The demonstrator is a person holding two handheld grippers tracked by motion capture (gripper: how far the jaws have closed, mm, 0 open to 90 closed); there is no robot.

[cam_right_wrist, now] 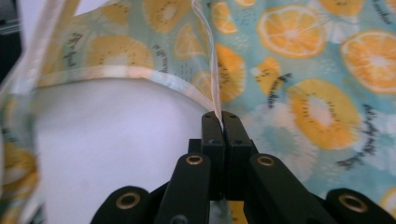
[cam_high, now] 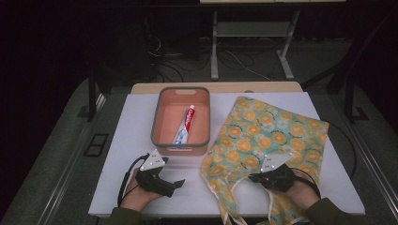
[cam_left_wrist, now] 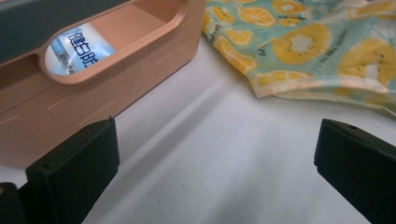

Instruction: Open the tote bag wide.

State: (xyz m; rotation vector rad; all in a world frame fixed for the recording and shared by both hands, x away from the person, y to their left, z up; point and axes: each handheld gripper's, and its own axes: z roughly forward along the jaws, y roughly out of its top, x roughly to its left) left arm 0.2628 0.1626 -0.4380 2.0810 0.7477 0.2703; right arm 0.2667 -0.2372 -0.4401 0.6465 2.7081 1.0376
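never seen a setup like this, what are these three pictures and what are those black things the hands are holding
A person sits at a white table holding tongs in each hand. The high view looks down from above; the other two come from cameras riding on the tongs. On the table are an orange bin holding a toothpaste tube, and a fruit-print cloth bag. The left tongs are open over bare table beside the bin. The right tongs are shut, pinching the bag's edge.
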